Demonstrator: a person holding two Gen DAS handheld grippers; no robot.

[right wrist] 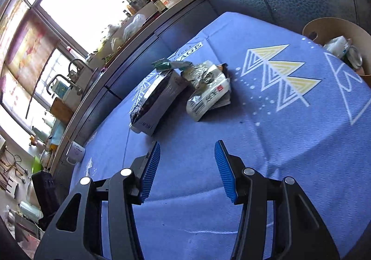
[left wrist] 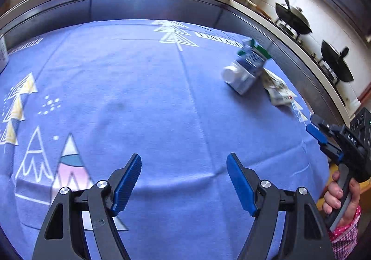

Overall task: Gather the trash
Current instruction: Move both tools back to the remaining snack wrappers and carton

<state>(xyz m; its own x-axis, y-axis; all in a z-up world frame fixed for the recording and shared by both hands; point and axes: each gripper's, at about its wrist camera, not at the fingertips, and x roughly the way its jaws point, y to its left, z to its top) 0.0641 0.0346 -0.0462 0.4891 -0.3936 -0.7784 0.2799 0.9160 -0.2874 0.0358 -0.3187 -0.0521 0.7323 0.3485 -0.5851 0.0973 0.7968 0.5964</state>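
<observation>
A crushed drink carton (left wrist: 248, 67) with a white cap lies on its side on the blue tablecloth (left wrist: 148, 102), far right in the left wrist view. A crumpled wrapper (left wrist: 277, 88) lies right beside it. In the right wrist view the carton (right wrist: 157, 97) and wrapper (right wrist: 208, 90) lie ahead of the fingers. My left gripper (left wrist: 184, 181) is open and empty over the cloth. My right gripper (right wrist: 187, 167) is open and empty, a short way from the carton; it also shows in the left wrist view (left wrist: 316, 129) at the table's right edge.
A round cardboard bin (right wrist: 334, 25) holding trash stands at the far right of the table. A white mug (right wrist: 75, 152) sits at the table's left edge. A kitchen counter (right wrist: 162, 2) with bottles runs behind. Woks (left wrist: 294, 18) stand on a stove.
</observation>
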